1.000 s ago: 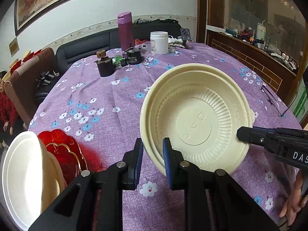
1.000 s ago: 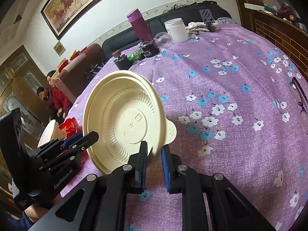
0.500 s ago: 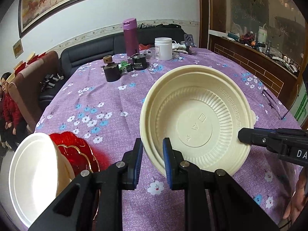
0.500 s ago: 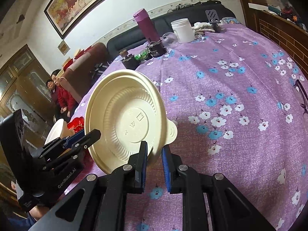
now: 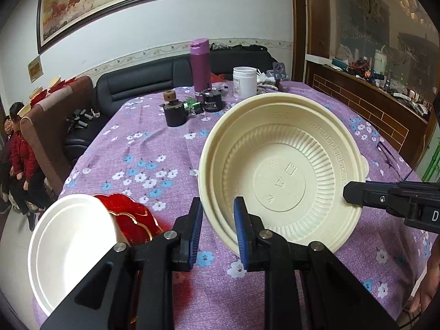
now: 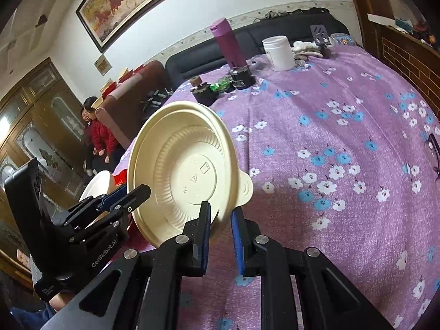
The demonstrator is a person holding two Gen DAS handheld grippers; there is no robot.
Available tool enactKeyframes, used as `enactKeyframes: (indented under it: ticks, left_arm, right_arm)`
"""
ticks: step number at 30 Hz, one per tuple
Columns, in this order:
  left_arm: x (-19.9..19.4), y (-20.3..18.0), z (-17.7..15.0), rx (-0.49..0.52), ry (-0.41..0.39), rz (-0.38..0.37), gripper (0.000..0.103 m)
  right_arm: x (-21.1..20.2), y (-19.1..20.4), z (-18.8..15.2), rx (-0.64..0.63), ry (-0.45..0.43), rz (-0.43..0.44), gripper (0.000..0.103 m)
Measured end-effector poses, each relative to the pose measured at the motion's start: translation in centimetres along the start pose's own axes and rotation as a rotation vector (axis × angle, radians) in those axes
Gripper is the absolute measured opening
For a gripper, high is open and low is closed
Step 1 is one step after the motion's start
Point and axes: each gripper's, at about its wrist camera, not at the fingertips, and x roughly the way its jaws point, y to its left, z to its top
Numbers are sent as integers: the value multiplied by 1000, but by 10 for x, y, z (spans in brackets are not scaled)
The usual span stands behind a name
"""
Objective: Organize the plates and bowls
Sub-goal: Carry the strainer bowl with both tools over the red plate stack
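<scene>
Fig. View along both wrists over the round table under a purple flowered cloth. The cream ribbed plastic bowl hangs clear above the table's near half, tipped up on edge. Its open mouth faces back toward me and its base faces the table's far side, so the axis through the base runs roughly level. Its small rim tab points toward the table's right side.

My left gripper has the bowl's lower-left rim between its blue pads, and its jaws are easing apart (the pads look to be in contact with the rim). My right gripper is clamped on the rim just beside the tab.

At the table's near-left edge a white round bowl lies tilted against a red glass plate with gilt edge.
</scene>
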Motion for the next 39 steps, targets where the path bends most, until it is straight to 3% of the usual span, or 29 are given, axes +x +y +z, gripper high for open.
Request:
enactKeyframes:
  ticks: [6, 16, 30, 39]
  left_arm:
    - [-15, 17, 5, -21, -26, 21, 26]
    - [-57, 77, 3, -109, -57, 57, 26]
    - [-94, 170, -34, -255, 15, 162, 29]
    - [-82, 190, -53, -294, 74, 175, 29]
  right_arm:
    - [0, 17, 7, -24, 11, 39, 18]
    - [8, 69, 25, -83, 54, 175, 18]
    - [69, 155, 24, -115, 279, 427, 19]
    - [111, 166, 7, -72, 394, 463, 19]
